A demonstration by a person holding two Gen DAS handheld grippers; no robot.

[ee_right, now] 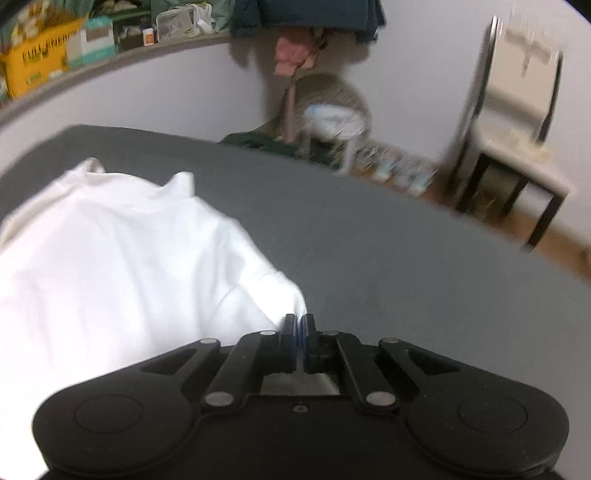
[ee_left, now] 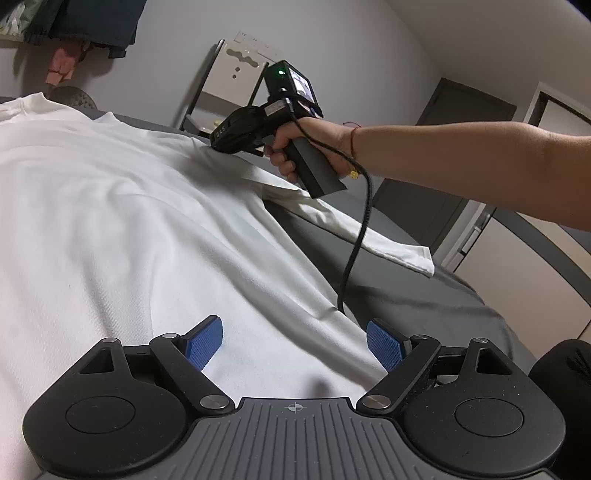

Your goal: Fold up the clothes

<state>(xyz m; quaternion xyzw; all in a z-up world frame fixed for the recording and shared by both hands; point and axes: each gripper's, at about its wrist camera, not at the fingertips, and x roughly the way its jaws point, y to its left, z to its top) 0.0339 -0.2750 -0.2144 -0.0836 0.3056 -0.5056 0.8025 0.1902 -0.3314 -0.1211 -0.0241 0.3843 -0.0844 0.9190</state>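
Observation:
A white long-sleeved shirt lies spread on a grey bed. One sleeve trails off to the right over the sheet. My left gripper is open just above the shirt's body near its side edge, with both blue pads apart and nothing between them. A hand holds my right gripper at the far shoulder, where the sleeve joins. In the right wrist view the right gripper is shut on a pinch of the white shirt, lifted slightly off the grey bed.
A black cable hangs from the right gripper across the sleeve. Beyond the bed stand a white side table with black legs, a round stool and a shelf of boxes. Dark clothes hang on the wall.

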